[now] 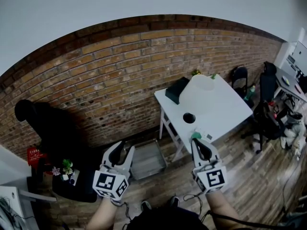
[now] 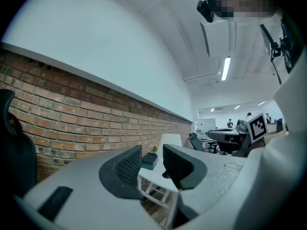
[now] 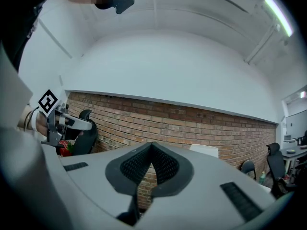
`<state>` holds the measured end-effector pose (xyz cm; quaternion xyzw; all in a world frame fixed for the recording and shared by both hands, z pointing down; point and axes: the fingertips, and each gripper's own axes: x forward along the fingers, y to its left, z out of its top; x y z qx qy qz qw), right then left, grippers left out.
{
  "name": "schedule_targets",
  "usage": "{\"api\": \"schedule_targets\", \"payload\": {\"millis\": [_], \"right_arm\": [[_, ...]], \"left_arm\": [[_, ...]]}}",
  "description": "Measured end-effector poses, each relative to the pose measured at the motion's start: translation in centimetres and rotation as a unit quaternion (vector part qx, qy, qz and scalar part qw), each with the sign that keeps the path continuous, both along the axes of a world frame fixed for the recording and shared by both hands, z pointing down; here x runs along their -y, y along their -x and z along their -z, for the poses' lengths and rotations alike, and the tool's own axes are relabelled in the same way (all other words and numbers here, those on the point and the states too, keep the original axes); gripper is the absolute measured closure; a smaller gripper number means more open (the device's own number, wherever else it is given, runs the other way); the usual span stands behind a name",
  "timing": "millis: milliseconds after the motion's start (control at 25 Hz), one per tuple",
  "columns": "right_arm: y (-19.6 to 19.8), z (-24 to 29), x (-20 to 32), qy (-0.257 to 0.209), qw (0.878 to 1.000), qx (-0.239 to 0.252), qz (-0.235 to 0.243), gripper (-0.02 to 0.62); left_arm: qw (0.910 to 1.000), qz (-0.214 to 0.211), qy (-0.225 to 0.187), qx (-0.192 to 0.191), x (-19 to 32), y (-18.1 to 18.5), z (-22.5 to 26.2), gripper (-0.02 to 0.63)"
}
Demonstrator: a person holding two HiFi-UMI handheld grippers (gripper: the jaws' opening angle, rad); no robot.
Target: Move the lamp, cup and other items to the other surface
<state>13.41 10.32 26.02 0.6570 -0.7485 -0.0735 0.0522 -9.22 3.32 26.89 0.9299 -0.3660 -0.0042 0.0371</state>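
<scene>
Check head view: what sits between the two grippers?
A grey tray on the floor, between the left gripper and the right gripper, seen in the head view.

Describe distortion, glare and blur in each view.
Head view: the fisheye bends the brick wall into an arc, and the white table looks washed out. Left gripper view: a ceiling light glares. Right gripper view: dark rounded corners.

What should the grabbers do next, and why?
Probably open the right gripper. Its jaws are shut with nothing between them, it is the one nearer the white table, and the black cup there is not yet picked up, so shut jaws could not take it.
</scene>
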Motion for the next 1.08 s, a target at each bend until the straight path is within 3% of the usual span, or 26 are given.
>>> {"api": "schedule_targets", "payload": {"millis": [1080], "right_arm": [[-2.3, -0.1, 0.3, 0.002, 1.0, -0.002, -0.009, 0.592]], "left_arm": [[0.9994, -0.027, 0.0, 0.02, -0.1, -3.2, -0.4, 0.472]]}}
